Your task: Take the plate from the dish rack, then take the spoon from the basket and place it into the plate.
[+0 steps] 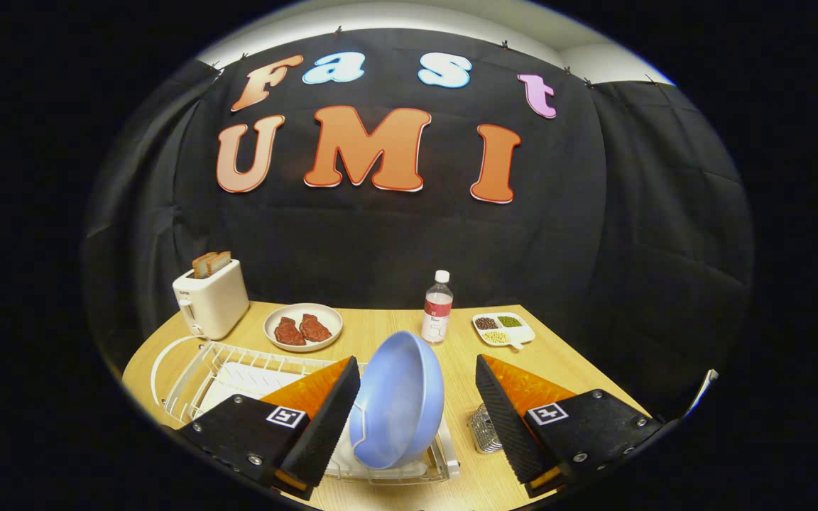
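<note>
My claw (416,419) is wide open. The blue plate (398,401) stands on edge in the white dish rack (238,369), between my fingers, at 12 o'clock. I should squeeze its rim gently, then lift straight up.

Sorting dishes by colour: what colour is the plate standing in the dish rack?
Light blue plate, clearest in the gripper view, between the open gripper fingers.

You are in a staged kitchen booth: a light wooden table (380,333) backed by black cloth holds a cream two-slot toaster (211,305), a white wire dish rack (238,365) and a beige plate of red meat (303,327).
</note>
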{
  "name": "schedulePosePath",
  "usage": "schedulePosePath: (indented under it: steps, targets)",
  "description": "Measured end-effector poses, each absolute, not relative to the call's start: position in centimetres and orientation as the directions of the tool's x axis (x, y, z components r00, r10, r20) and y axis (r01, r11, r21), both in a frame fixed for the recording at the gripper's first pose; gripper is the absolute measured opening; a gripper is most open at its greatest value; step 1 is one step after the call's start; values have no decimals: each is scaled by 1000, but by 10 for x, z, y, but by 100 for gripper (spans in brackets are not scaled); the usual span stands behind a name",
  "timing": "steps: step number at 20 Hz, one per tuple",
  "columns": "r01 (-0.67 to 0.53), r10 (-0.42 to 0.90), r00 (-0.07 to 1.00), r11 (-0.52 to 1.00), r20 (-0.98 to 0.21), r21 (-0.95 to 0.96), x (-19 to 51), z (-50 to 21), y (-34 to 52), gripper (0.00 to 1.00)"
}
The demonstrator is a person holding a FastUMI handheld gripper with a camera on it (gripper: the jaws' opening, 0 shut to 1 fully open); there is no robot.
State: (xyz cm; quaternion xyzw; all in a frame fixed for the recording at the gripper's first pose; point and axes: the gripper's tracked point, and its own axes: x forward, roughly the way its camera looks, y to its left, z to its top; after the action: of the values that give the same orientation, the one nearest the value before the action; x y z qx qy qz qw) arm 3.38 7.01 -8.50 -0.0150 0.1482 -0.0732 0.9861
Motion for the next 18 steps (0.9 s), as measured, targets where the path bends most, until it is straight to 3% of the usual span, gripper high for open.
schedulePosePath:
  steps: [4, 6, 11, 13, 18]
  targets:
    - [148, -150, 914, 988, -377, -37, 47, -112, 71, 95]
    - [153, -157, 893, 987, -422, -44, 51, -129, 70, 86]
    - [196, -205, 843, 978, -497, -72, 57, -155, 65, 41]
    - [212, -208, 839, 976, -503, -49, 61, -153, 67, 31]
    - [204, -231, 834, 973, -502, -109, 63, -142, 79, 24]
